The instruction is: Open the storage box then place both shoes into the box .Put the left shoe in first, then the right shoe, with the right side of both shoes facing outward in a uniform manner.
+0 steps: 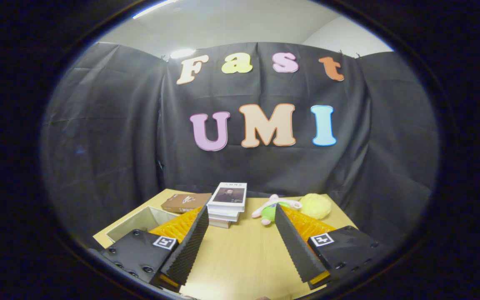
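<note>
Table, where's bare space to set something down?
The widest bare patch of table lies between the open jaws of the gripper, running up to the book stack. The far edge is crowded: brown book, stack, plush toy, yellow ball. A grey box sits left.

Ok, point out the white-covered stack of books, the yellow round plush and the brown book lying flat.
White-covered stack of books (228,196): gripper view, top cover.
Yellow round plush (316,206): gripper view, its middle.
Brown flat book (185,202): gripper view, its cover.
</note>
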Demonstrator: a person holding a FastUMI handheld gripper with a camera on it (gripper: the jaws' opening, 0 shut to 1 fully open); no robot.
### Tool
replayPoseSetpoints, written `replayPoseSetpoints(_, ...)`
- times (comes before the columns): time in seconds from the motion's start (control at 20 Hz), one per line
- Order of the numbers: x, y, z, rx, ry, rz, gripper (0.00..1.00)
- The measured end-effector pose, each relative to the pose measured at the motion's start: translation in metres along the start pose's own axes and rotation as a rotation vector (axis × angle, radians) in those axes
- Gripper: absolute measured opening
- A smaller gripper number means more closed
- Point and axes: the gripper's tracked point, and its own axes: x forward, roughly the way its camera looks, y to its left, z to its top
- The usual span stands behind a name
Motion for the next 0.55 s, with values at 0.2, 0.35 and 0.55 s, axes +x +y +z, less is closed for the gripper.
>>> replayPoseSetpoints(0.2, -0.009, -0.023, -0.002, 0.017, -0.033, -0.055, 1.00)
replayPoseSetpoints(0.35, -0.011, -0.036, 0.000, 0.018, -0.048, -0.078, 1.00)
replayPoseSetpoints(0.55, -0.013, -0.042, 0.011, 0.016, -0.091, -0.086, 1.00)
